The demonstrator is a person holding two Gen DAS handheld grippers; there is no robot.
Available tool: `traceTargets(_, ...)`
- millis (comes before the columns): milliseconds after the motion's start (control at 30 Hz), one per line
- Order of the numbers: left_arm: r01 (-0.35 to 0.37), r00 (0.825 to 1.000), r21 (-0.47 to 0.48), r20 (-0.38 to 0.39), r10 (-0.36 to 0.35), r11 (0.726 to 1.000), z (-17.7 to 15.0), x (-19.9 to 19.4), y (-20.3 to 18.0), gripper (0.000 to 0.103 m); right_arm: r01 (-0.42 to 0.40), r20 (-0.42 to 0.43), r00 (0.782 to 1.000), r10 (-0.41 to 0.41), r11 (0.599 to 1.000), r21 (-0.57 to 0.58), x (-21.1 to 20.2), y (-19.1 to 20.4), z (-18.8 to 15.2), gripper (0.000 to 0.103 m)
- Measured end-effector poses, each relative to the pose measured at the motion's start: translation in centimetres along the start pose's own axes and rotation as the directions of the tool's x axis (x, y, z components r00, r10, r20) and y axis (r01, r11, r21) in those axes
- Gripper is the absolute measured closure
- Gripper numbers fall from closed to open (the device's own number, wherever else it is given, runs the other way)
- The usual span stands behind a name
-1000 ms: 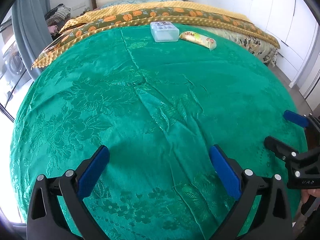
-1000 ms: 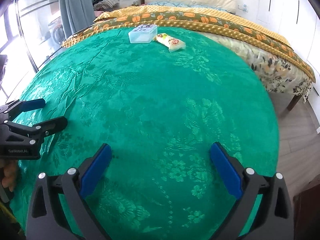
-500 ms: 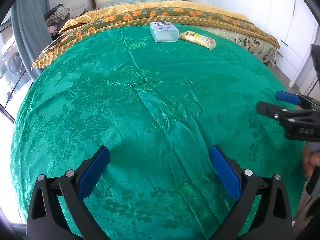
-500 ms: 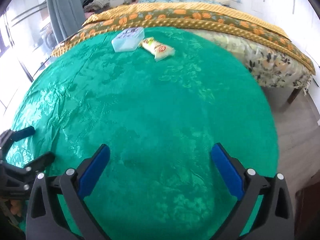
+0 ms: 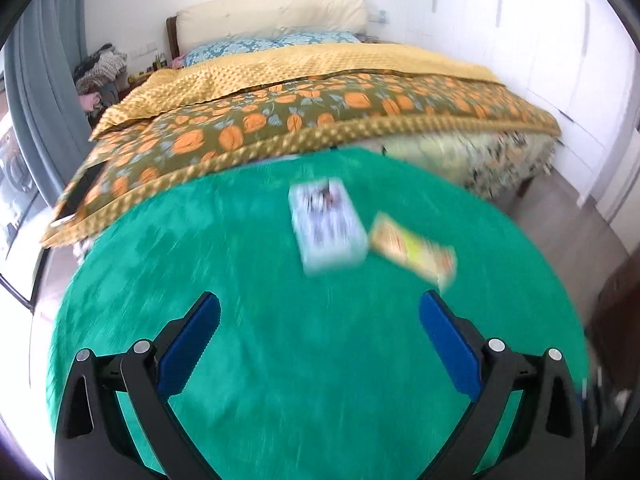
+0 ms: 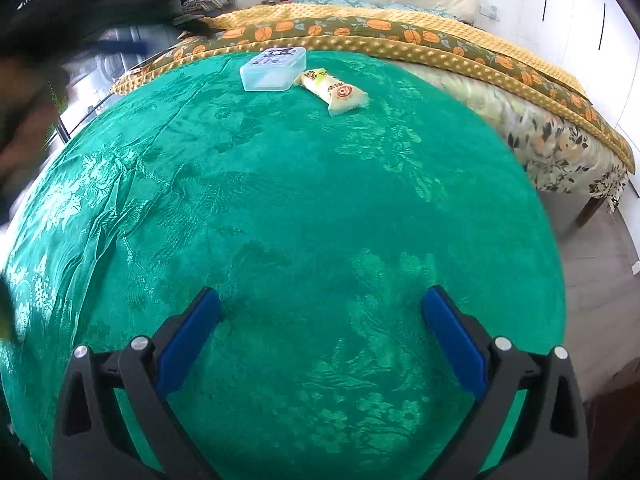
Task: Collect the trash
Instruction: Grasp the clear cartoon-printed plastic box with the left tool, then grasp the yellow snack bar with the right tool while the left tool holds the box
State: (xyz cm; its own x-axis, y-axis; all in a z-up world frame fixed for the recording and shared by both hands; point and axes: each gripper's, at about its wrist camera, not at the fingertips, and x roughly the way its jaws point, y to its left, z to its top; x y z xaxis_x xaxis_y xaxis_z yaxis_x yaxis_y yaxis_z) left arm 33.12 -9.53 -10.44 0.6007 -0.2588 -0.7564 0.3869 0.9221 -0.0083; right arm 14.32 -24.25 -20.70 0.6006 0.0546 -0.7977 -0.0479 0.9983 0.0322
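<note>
Wrapper [image 6: 335, 91] (beside box [image 6: 273, 69]) lies flat, angled near-right.

The left wrist view was smeared by motion: ahead of the left gripper [image 5: 319, 312], the clear plastic box [image 5: 327, 226] and the snack wrapper [image 5: 412, 250] were streaks, their printing unreadable. The green cloth [image 5: 280, 360] showed no pattern there. In the right wrist view, a dark blurred mass [image 6: 60, 12] far to the right gripper's [image 6: 322, 308] left could not be made out. The picture's lower edge cut off both grippers' bodies.
</note>
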Motion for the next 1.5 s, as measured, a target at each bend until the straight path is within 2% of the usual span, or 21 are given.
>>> traceTargets(100, 0.005, 0.999, -0.037, -0.051, -0.007, 0.999, 3.1, 4.8, -0.9, 0.004, 0.000, 0.000, 1.000, 0.000, 1.000, 0.000, 0.0, 0.0, 0.0, 0.005)
traceTargets(200, -0.012, 0.996, -0.046, -0.094, 0.007, 0.999, 4.3, 8.1, -1.7, 0.004, 0.000, 0.000, 1.000, 0.000, 1.000, 0.000, 0.0, 0.0, 0.0, 0.005)
traceTargets(267, -0.071, 0.990, -0.018, -0.126, 0.068, 0.997, 4.6, 10.2, -2.1, 0.004, 0.000, 0.000, 1.000, 0.000, 1.000, 0.000, 0.0, 0.0, 0.0, 0.005)
traceTargets(333, -0.099, 0.985, -0.041, -0.143, 0.092, 0.994, 4.7, 11.6, -1.6, 0.006, 0.000, 0.000, 1.000, 0.000, 1.000, -0.001, 0.0, 0.0, 0.0, 0.005)
traceTargets(400, -0.093, 0.986, -0.077, -0.145, 0.081, 0.993, 4.7, 11.9, -0.6, 0.022, 0.000, 0.000, 1.000, 0.000, 1.000, 0.000, 0.0, 0.0, 0.0, 0.005)
traceTargets(433, -0.074, 0.986, -0.096, -0.154, 0.059, 0.993, 4.6, 12.2, -0.1, 0.038, 0.000, 0.000, 1.000, 0.000, 1.000, 0.000, 0.0, 0.0, 0.0, 0.005)
traceTargets(467, -0.044, 0.986, -0.112, -0.164, 0.026, 0.993, 4.3, 12.3, 0.4, 0.040, 0.000, 0.000, 1.000, 0.000, 1.000, 0.000, 0.1, 0.0, 0.0, 0.005)
traceTargets(600, -0.053, 0.988, -0.070, -0.149, 0.042, 0.996, 3.0, 10.7, 1.1, 0.041, 0.000, -0.001, 1.000, 0.000, 1.000, 0.000, 0.1, 0.0, 0.0, 0.005)
traceTargets(733, -0.019, 0.989, -0.076, -0.147, 0.008, 0.997, -0.3, 6.5, 2.7, 0.041, 0.000, -0.001, 1.000, 0.000, 1.000, -0.001, 0.1, 0.0, 0.0, 0.005)
traceTargets(933, -0.003, 0.987, -0.015, -0.159, 0.000, 1.000, -10.1, -1.8, 4.5, 0.040, -0.001, -0.001, 1.000, 0.001, 1.000, 0.000, 0.1, 0.0, 0.0, 0.005)
traceTargets(1033, 0.014, 0.990, -0.014, -0.137, -0.016, 1.000, -14.3, -4.7, 4.4, 0.040, -0.004, -0.001, 1.000, 0.004, 1.000, 0.003, 0.1, 0.0, 0.0, 0.005)
traceTargets(1100, 0.009, 0.994, -0.020, -0.113, -0.011, 1.000, -15.6, -5.8, 4.2, 0.039, -0.001, -0.001, 1.000, 0.001, 1.000, 0.003, 0.2, 0.0, 0.0, 0.005)
traceTargets(1133, 0.001, 0.995, -0.021, -0.099, -0.003, 1.000, -16.1, -6.1, 4.2, 0.037, -0.003, -0.002, 1.000, 0.003, 1.000, 0.003, 0.2, 0.0, 0.0, 0.005)
traceTargets(1167, -0.007, 0.996, -0.026, -0.091, 0.005, 1.000, -16.5, -6.3, 4.2, 0.025, -0.003, -0.002, 1.000, 0.003, 1.000, 0.003, 0.2, 0.0, 0.0, 0.005)
traceTargets(1233, -0.020, 0.996, -0.022, -0.088, 0.018, 1.000, -17.1, -6.3, 4.2, 0.010, -0.003, -0.002, 1.000, 0.003, 1.000, 0.003, 0.2, 0.0, 0.0, 0.005)
traceTargets(1300, -0.036, 0.993, -0.006, -0.117, 0.035, 0.999, -17.8, -5.6, 4.1, 0.010, -0.009, -0.003, 1.000, 0.009, 1.000, 0.006, 0.2, -0.1, 0.0, 0.005)
traceTargets(1367, -0.047, 0.994, 0.005, -0.103, 0.047, 0.999, -18.1, -5.7, 4.2, 0.006, -0.022, -0.011, 1.000, 0.022, 1.000, -0.002, 0.1, -0.2, 0.1, 0.005)
traceTargets(1467, -0.038, 0.994, 0.000, -0.107, 0.037, 0.999, -18.2, -5.5, 4.5, 0.004, -0.077, -0.045, 0.996, 0.074, 0.994, -0.074, 0.7, -0.8, 1.6, 0.005)
traceTargets(1500, -0.038, 0.993, -0.002, -0.108, 0.038, 0.999, -18.1, -5.5, 4.5, 0.004, -0.065, -0.051, 0.997, 0.059, 0.991, -0.115, 1.2, -1.2, 2.8, 0.005)
